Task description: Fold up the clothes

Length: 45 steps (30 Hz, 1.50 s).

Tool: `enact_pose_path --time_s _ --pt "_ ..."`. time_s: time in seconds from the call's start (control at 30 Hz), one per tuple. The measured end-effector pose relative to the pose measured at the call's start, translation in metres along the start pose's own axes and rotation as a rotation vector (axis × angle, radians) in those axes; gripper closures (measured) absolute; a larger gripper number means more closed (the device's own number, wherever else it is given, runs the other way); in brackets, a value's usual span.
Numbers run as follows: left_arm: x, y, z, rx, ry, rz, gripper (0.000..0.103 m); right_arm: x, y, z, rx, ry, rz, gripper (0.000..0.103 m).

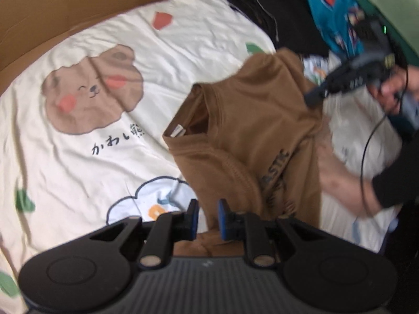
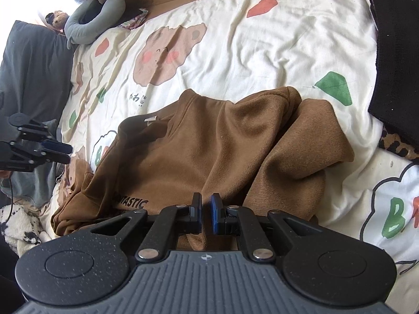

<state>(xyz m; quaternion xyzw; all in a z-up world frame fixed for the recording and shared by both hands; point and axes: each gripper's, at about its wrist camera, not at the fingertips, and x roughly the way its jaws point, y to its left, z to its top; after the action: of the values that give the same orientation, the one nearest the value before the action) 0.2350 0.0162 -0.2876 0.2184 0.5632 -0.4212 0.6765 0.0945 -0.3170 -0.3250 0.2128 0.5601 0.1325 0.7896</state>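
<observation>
Bedding first: a cream sheet [image 2: 262,44] printed with bears, clouds and coloured patches covers the bed on which you work.

Item one, the brown sweatshirt [image 2: 209,144]. It lies crumpled on the sheet near your edge of the bed, collar and label toward the far side, dark lettering on the near part, one sleeve bunched to the right. No clean fold shows yet.

Item two, your right gripper [image 2: 206,209]. It points down at the near edge of the sweatshirt with its jaws almost together. A slim gap shows between the pads; whether cloth is pinched there you cannot tell from these views.

Item three, your left gripper [image 1: 208,214]. It sits over the sweatshirt's left edge, jaws slightly apart, nothing visibly between them.

Surroundings: a dark pile of clothes [image 1: 275,13] and a blue printed garment [image 1: 335,18] at the far right, a grey neck pillow [image 2: 91,15], cardboard [image 1: 78,5] along the far side.

Step, as judged: arranging the garment before folding. Your next move likely calls for spreading the body flat and freeing that sleeve.
</observation>
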Motion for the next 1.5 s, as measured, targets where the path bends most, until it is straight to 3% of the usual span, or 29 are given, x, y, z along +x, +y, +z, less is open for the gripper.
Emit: enact_pose_path --time_s 0.3,0.53,0.8,0.93,1.13,1.5 --pt "0.049 0.027 -0.006 0.025 0.08 0.035 0.087 0.0 -0.005 -0.003 0.009 0.007 -0.008 0.096" --pt "0.068 0.046 -0.032 -0.008 0.194 -0.014 0.087 -0.001 -0.008 -0.004 0.01 0.007 -0.017 0.096" --pt "0.044 0.038 -0.062 -0.039 0.206 -0.095 0.087 0.004 -0.008 -0.005 0.013 0.016 -0.016 0.096" --pt "0.038 0.028 -0.069 -0.027 0.184 -0.1 0.087 0.005 -0.006 -0.006 0.006 0.02 -0.013 0.096" --pt "0.027 0.01 -0.058 0.08 0.159 -0.09 0.087 0.006 -0.007 -0.008 0.013 0.026 -0.025 0.096" --pt "0.025 0.021 -0.033 0.143 0.157 -0.103 0.087 0.008 -0.007 -0.009 0.009 0.034 -0.024 0.096"
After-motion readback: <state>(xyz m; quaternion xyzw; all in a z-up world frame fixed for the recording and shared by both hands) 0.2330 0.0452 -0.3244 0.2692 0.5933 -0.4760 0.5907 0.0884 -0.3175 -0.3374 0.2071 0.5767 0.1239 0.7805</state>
